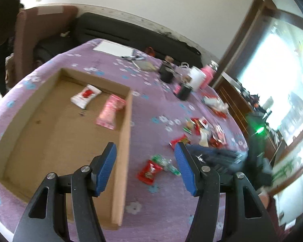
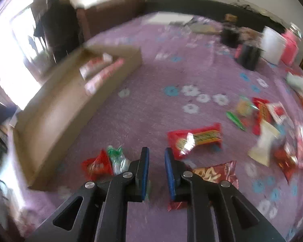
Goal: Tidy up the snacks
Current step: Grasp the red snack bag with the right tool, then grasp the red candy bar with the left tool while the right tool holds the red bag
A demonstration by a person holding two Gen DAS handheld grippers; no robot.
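Note:
A shallow cardboard box (image 1: pixel 125 133) lies on the purple flowered tablecloth (image 1: pixel 151 104) and holds a white-and-red packet (image 1: pixel 85 95) and a pink packet (image 1: pixel 110 112). My left gripper (image 1: pixel 145 151) is wide open and empty, above the box's right wall. A small red packet (image 1: pixel 149 172) and a green-and-clear packet (image 1: pixel 165 162) lie just beyond it. My right gripper (image 2: pixel 156 154) is open with a narrow gap and empty. It hovers over the cloth between the small red packet (image 2: pixel 97 166) and a red crisp bag (image 2: pixel 216 174). A long red packet (image 2: pixel 194 138) lies ahead.
A heap of several snack packets (image 2: pixel 272 125) lies at the right. Black pots (image 1: pixel 166 72), a white cup (image 1: pixel 197 78) and a pink bottle (image 1: pixel 208 73) stand at the far side. A white sheet (image 1: pixel 113 48) lies at the back. A gloved hand (image 1: pixel 216 157) shows at right.

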